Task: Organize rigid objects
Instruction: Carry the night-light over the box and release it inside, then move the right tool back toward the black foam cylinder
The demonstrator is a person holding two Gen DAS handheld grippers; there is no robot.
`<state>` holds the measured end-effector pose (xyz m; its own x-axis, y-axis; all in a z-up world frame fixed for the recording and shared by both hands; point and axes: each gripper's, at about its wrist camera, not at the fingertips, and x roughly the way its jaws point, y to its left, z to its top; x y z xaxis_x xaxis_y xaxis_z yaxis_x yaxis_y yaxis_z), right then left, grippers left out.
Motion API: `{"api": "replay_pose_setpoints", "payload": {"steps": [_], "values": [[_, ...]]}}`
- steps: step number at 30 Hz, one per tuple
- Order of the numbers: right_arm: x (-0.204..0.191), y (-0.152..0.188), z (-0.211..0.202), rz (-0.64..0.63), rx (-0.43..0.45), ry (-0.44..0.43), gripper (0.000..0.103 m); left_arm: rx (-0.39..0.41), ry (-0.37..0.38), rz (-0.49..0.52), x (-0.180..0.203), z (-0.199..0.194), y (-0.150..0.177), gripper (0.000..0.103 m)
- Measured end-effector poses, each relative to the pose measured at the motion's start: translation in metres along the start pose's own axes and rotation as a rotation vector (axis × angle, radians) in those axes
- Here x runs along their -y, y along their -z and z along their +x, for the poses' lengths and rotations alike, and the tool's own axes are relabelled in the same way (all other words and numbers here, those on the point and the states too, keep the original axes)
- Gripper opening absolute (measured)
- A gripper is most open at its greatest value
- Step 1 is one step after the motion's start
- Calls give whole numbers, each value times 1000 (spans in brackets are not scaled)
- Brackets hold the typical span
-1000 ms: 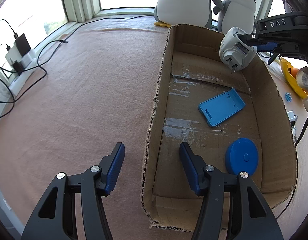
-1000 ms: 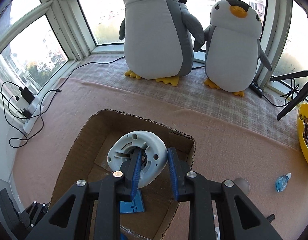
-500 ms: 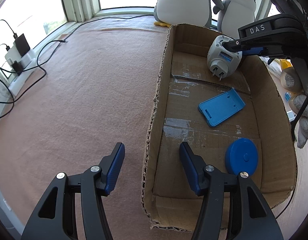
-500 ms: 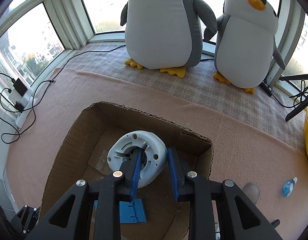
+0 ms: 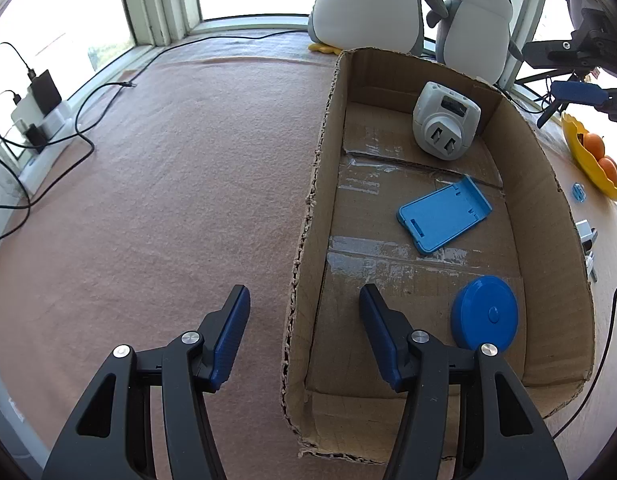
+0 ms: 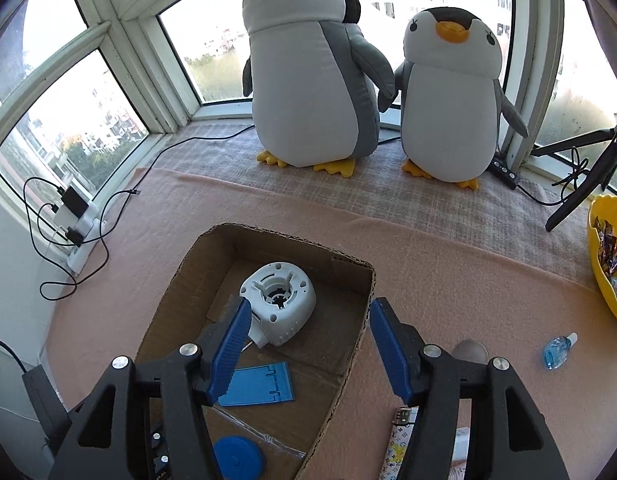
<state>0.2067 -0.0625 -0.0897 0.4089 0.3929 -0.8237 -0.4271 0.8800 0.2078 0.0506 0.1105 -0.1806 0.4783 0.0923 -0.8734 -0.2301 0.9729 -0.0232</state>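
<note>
A shallow cardboard box [image 5: 316, 184] [image 6: 170, 296] lies on the pink cloth. In it rest a white-grey plug adapter [image 5: 445, 120] [image 6: 279, 302] at the far end, a blue flat stand [image 5: 443, 213] [image 6: 257, 389] in the middle and a blue round disc [image 5: 484, 317] [image 6: 238, 458] near me. My left gripper [image 5: 304, 312] is open and empty, straddling the box's left wall. My right gripper [image 6: 310, 330] is open and empty, raised above the adapter and the box's far right corner; one blue pad of it shows in the left wrist view [image 5: 576, 93].
Two plush penguins [image 6: 312, 76] [image 6: 452, 96] stand behind the box. A yellow bowl [image 6: 606, 256] [image 5: 588, 156] and a small blue bottle [image 6: 556, 350] lie to the right. A power strip with cables [image 5: 36, 128] [image 6: 78, 236] sits at the left. A tripod [image 6: 580, 168] stands at the far right.
My right gripper carried the adapter down into the box's far end, opened and let it go, then rose away. The left gripper has not moved.
</note>
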Motion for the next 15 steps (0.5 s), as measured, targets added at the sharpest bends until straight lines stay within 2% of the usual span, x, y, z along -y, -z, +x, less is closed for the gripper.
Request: {"api": "replay_pose_setpoints", "payload": {"steps": [6,15], "values": [[17,14,-68,4,64,4,58,1,2,0,0,-1,0,58],[53,36,-166,24,143,66,61,6,-6,15,1,-2,0,58]]}}
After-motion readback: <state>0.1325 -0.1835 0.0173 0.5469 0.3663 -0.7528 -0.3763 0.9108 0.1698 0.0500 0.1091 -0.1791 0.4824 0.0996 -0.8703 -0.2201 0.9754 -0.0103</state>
